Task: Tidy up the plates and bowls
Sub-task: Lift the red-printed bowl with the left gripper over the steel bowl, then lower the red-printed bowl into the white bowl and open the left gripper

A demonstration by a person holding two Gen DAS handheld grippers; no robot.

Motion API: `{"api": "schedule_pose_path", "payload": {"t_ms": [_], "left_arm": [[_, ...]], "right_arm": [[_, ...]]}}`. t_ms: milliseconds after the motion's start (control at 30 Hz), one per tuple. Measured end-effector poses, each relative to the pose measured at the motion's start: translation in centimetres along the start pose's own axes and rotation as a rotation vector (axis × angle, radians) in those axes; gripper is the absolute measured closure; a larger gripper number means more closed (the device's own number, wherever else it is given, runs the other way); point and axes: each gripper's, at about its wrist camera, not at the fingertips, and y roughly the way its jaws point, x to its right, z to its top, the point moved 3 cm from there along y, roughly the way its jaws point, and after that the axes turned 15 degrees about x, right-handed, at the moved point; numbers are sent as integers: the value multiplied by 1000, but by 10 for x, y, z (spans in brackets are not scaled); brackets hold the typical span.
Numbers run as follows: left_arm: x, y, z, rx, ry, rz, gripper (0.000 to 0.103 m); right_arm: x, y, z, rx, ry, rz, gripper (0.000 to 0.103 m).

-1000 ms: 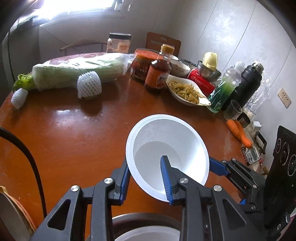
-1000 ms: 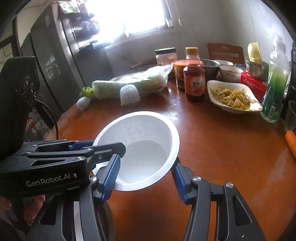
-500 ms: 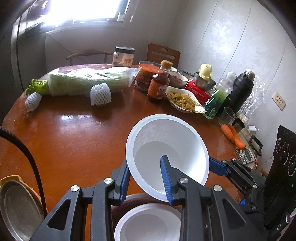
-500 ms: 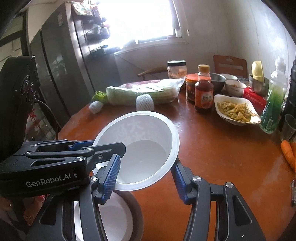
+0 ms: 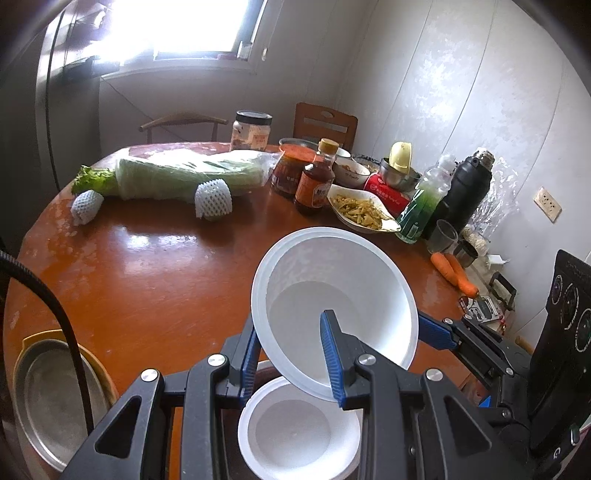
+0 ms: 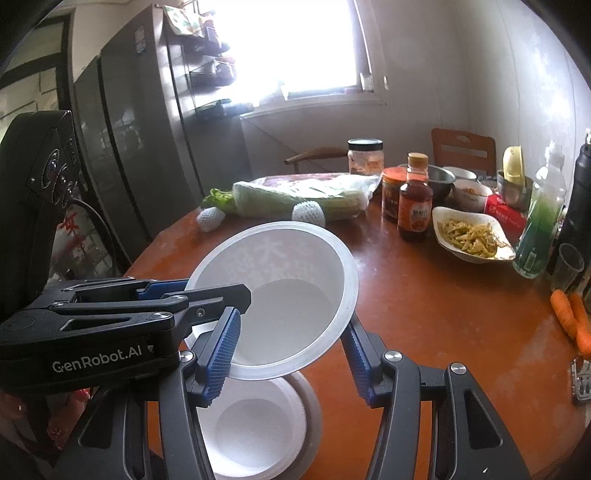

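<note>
Lower centre of both wrist views: white bowl lifted clear above stacked bowl, separation step.
Left gripper clamped on near rim; right gripper pinching opposite rim, both angled down over table. Next: carry sideways, set down without tipping.

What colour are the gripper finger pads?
Blue, ribbed pads; clearest in the right wrist view.

A bright window lights pale walls, two wooden chairs and a dark refrigerator.
</note>
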Motion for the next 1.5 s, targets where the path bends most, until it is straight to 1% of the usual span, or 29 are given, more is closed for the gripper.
{"api": "schedule_pose_path", "payload": {"t_ms": [400,767,1033,1500], "left_arm": [[6,-41,8,53,13,5,71],[16,-65,-1,62,28,0,71],[22,-73,-13,43,43,4,71],[20,-63,-41,-25,35,12,71]], "right_arm": [[-26,-30,13,47,-36,15,46],[-34,-55,12,58,-42,24,46],[-37,-67,3,49,-41,38,46],[-35,-69,-26,-12,-32,49,46]]}}
